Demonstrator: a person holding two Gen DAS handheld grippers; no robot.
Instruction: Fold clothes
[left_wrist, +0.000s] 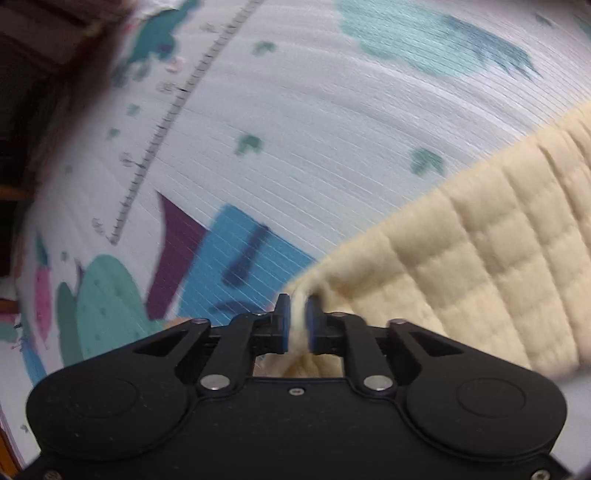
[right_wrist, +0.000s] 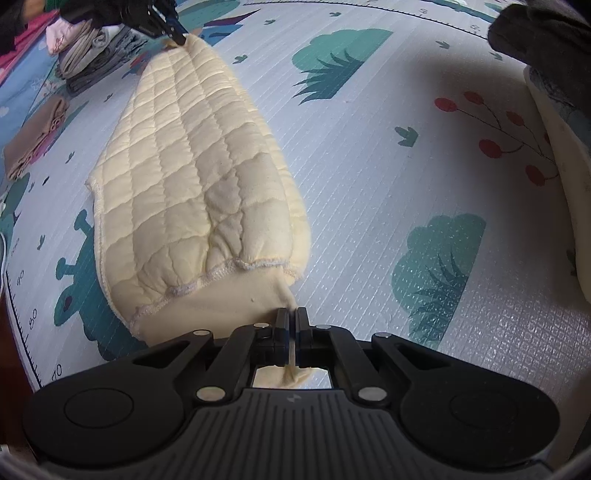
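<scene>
Right at our fingers, the right gripper (right_wrist: 294, 314) is clamped fully together on a thin corner of the cream quilted garment (right_wrist: 192, 177), with the cloth pinched flat between the two black fingers (right_wrist: 282, 321) and a fold of it hanging below them. Our left gripper (left_wrist: 298, 306) has its blue-padded fingers (left_wrist: 283, 321) a narrow way apart, and a bunched edge of the same garment (left_wrist: 480, 266) sits in that gap; the picture is blurred there, so we cannot tell whether the pads press on the cloth.

From the right wrist, the garment stretches away from our right gripper as a long folded strip across the printed play mat (right_wrist: 369, 166), and the left gripper (right_wrist: 173, 35) meets its far end. Beyond that far end sits a pile of folded clothes (right_wrist: 85, 55), and left of the garment lies a folded tan piece (right_wrist: 35, 144). Right of the garment, well apart, a white rounded thing (right_wrist: 565, 177) rests at the mat's edge under a dark shape (right_wrist: 543, 40).
</scene>
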